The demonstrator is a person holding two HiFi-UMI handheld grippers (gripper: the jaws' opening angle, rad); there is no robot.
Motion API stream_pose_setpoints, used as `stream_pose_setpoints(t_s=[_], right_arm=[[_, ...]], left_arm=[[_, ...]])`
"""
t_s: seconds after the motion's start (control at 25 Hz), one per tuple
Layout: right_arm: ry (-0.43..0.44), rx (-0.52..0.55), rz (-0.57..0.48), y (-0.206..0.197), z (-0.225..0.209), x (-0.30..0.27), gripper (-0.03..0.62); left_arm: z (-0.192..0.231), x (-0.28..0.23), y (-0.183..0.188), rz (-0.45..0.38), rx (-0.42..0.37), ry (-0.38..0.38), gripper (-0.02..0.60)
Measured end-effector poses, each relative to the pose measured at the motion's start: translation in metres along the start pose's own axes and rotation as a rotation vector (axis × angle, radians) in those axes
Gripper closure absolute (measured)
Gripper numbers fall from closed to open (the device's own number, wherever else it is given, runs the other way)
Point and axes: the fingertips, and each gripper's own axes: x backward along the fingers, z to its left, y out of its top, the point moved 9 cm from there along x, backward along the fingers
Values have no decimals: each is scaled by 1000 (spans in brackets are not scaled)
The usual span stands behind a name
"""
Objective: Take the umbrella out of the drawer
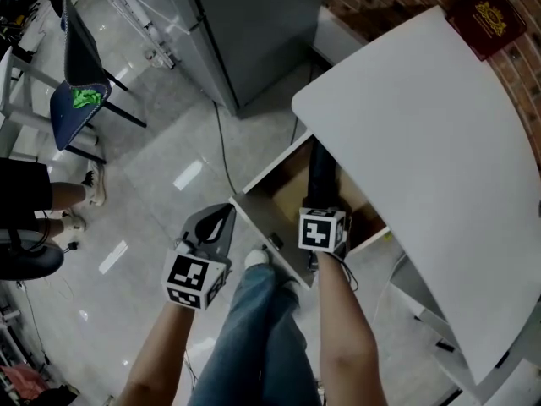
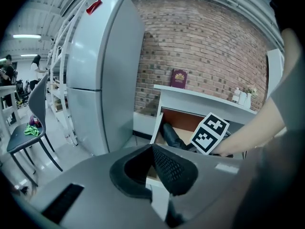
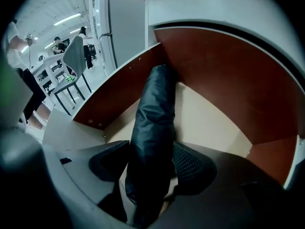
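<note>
A folded black umbrella [image 3: 153,128] lies lengthwise in the open wooden drawer [image 3: 209,123] under the white desk. My right gripper [image 3: 151,165] reaches into the drawer, and its jaws press on the umbrella's near end from both sides. In the head view the umbrella [image 1: 321,174] runs from the right gripper [image 1: 324,214] back under the desk top [image 1: 431,142]. My left gripper [image 1: 213,227] hangs over the floor beside the drawer's front corner, its jaws together with nothing between them. The left gripper [image 2: 151,171] view looks across at the drawer [image 2: 183,124] and the umbrella [image 2: 172,137].
A grey refrigerator [image 1: 245,32] stands left of the desk, with a cable [image 1: 223,146] trailing on the floor. A maroon booklet [image 1: 490,17] lies on the desk top. A chair [image 1: 80,91] with a green item and a person's legs [image 1: 51,197] are at the far left.
</note>
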Motion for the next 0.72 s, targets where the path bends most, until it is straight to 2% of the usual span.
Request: stream_pose_setpoints(t_s=[0.36, 0.48, 0.6, 0.72], right_arm=[[-68, -22, 75, 1, -1, -33, 290], [-117, -15, 60, 2, 1, -37, 292], [-171, -12, 40, 1, 4, -40, 296], [-199, -9, 64, 2, 5, -40, 310]], left_arm=[[30, -6, -5, 12, 24, 18, 584], [37, -7, -9, 46, 23, 18, 584], [43, -8, -9, 27, 15, 19, 584], [46, -7, -10, 25, 18, 21, 584]])
